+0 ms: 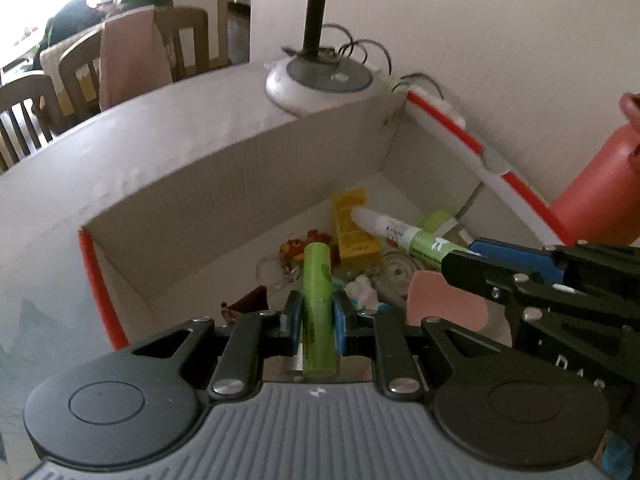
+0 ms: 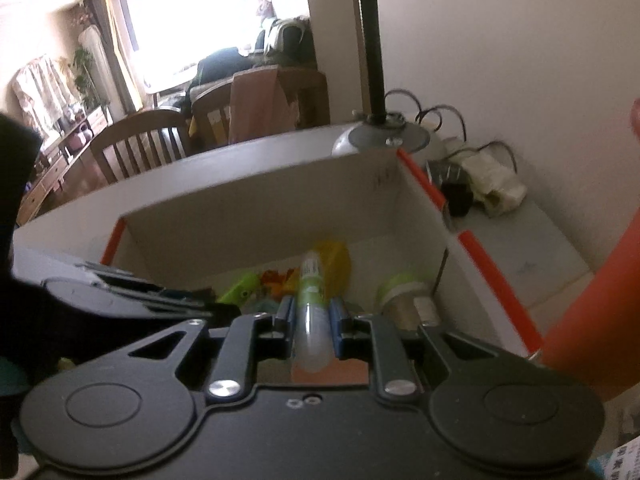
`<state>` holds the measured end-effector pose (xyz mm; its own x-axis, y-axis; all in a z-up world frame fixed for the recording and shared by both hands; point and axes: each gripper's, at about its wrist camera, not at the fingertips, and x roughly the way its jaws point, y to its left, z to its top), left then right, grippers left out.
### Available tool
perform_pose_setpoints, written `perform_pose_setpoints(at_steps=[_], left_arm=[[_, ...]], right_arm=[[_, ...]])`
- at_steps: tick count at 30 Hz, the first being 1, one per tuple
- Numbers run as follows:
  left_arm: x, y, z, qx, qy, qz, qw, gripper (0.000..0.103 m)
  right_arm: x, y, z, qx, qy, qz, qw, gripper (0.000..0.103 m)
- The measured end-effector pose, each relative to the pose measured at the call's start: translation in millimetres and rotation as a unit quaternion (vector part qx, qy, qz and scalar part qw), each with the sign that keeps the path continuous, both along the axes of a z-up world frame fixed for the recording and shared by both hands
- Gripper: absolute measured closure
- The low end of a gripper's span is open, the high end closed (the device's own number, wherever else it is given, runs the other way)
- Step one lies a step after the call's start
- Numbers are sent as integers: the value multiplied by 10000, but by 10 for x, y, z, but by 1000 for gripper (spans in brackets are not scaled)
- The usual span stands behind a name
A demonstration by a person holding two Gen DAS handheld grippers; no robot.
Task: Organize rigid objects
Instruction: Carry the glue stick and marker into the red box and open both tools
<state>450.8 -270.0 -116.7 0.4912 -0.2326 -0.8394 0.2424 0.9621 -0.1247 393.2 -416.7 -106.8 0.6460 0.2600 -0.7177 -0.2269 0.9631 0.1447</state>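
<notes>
While you hold both tools over the open cardboard box (image 1: 224,216), your left gripper (image 1: 317,314) is closed tight on a green tube (image 1: 318,300), its blue pads (image 1: 295,322) pressing the tube's sides so that it stands along the fingers and points into the box. Your right gripper (image 2: 312,322) is likewise clamped, in its case on a white-and-green pen-shaped tube (image 2: 313,312) with a clear lower part; from the left wrist view you can see that same tube (image 1: 396,236) jutting from the right tool's fingers, its white tip hanging above the box floor, just over a yellow packet (image 1: 354,236). Lower in the box lie a small orange figure (image 1: 300,249), a pink rounded piece (image 1: 444,306), a pale green roll (image 2: 400,290) near the right wall and some other small odds and ends (too blurred to name). You have neither tube touching the box floor; both are still up in the pads, above the jumble. Behind the box's far corner sits a lamp base (image 1: 320,80) with a black stem rising from it, and coiled cables trail beside it. A red bottle (image 1: 596,196) stands outside the box's right, orange-edged wall. Wooden chairs (image 1: 36,116) are visible beyond the white table (image 1: 132,136).
</notes>
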Motion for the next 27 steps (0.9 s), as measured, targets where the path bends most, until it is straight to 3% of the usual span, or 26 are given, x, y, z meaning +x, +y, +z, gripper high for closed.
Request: perform_pose_setpoints(at_steps=[9,15,27], left_arm=[[124,45,-201,19,444,33,9990,87],[198,38,-250,68,701,-27,9975,87],[-4,154,-74,99,508,58,9986,86]], right_arm=[[-26,10,-151,-44,241,174,9995,85],[-51,-8,-106,62,263,268,9993,79],[-254,-24,105,165,115,413,9989,59]])
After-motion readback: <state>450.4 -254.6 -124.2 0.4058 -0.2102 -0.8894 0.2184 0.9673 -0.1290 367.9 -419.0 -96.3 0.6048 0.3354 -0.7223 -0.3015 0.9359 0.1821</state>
